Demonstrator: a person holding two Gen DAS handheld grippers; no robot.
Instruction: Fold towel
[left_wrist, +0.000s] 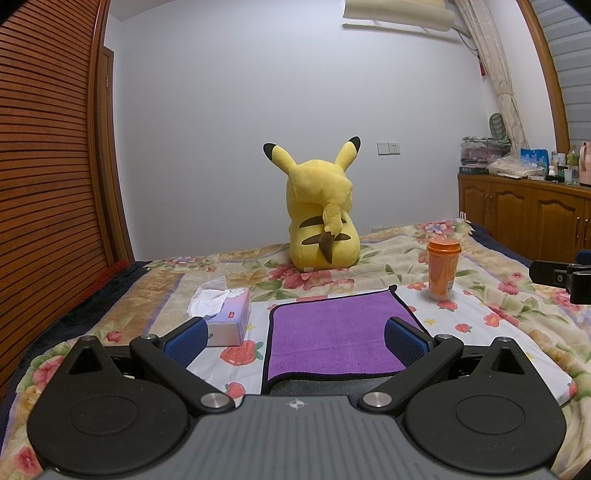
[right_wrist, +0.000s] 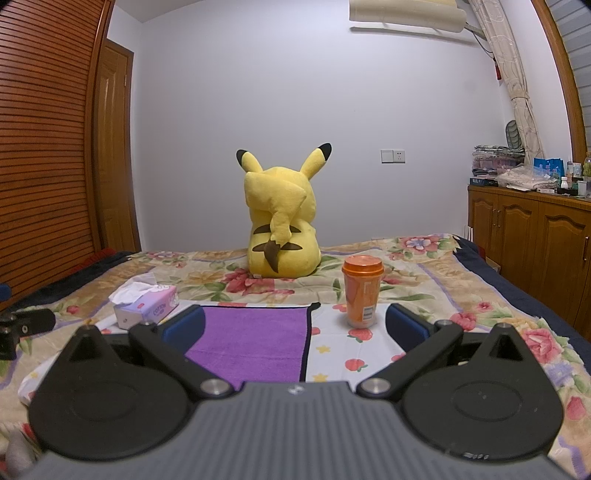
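Note:
A purple towel (left_wrist: 332, 332) with a dark hem lies flat on the floral bedspread; it also shows in the right wrist view (right_wrist: 251, 339). My left gripper (left_wrist: 295, 332) is open and empty, held above the towel's near edge, its blue pads (left_wrist: 186, 338) spread to either side. My right gripper (right_wrist: 295, 325) is open and empty, held over the towel's right edge and the sheet beside it. The right gripper's body shows at the right edge of the left wrist view (left_wrist: 565, 277).
A tissue box (left_wrist: 225, 314) sits left of the towel. An orange cup (left_wrist: 443, 269) stands right of it, just ahead of my right gripper. A yellow plush toy (left_wrist: 321, 221) sits further back. A wooden cabinet (right_wrist: 535, 236) stands on the right, a wardrobe on the left.

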